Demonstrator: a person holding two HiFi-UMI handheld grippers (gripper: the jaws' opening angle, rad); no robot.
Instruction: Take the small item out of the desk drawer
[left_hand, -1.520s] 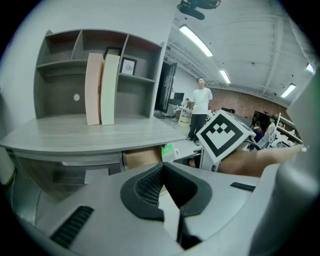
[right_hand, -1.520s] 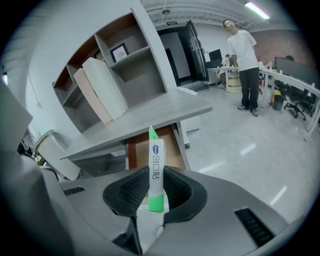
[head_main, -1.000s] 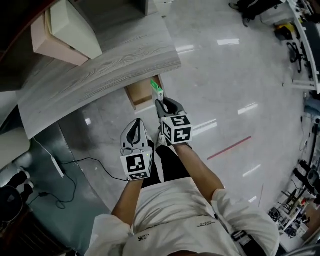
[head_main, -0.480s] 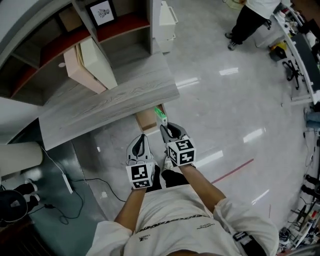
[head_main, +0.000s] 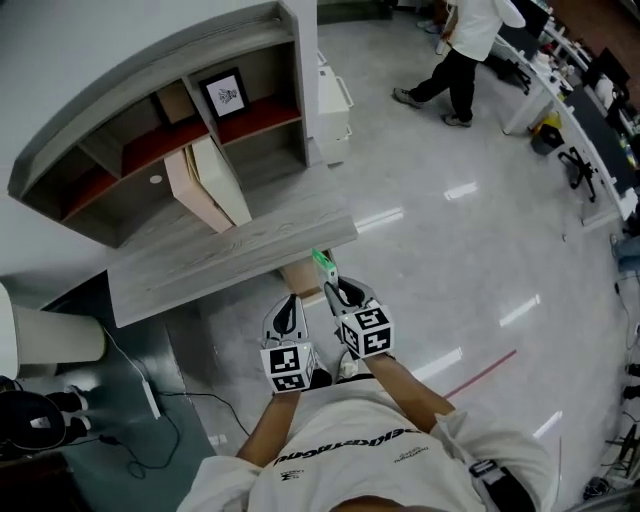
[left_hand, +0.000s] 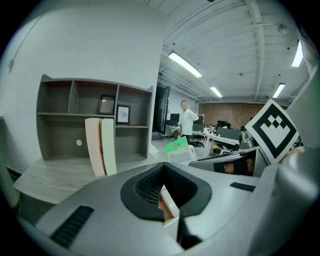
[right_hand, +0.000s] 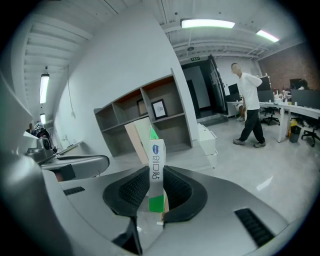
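Note:
My right gripper (head_main: 338, 291) is shut on a small white and green box (head_main: 322, 263), which stands up between the jaws over the front edge of the grey wood desk (head_main: 230, 262). In the right gripper view the box (right_hand: 156, 165) is clamped upright between the black pads of the right gripper (right_hand: 156, 186). Just under the desk edge the wooden drawer (head_main: 299, 276) stands open, below the box. My left gripper (head_main: 288, 310) hangs beside the right one with its jaws together and nothing in them. The left gripper view has the box (left_hand: 178, 150) to the right of the left gripper (left_hand: 167, 194).
A grey shelf unit (head_main: 170, 150) with a framed picture and upright cream binders (head_main: 210, 185) stands on the desk. A white pedestal cabinet (head_main: 333, 100) is behind the desk. A person (head_main: 460, 50) walks at the far right. Cables (head_main: 150, 400) lie on the floor at the left.
Both grippers and the box have come up and back from the drawer, which now looks smaller under the desk edge. The view has risen and takes in the shelf unit. The person has walked left.

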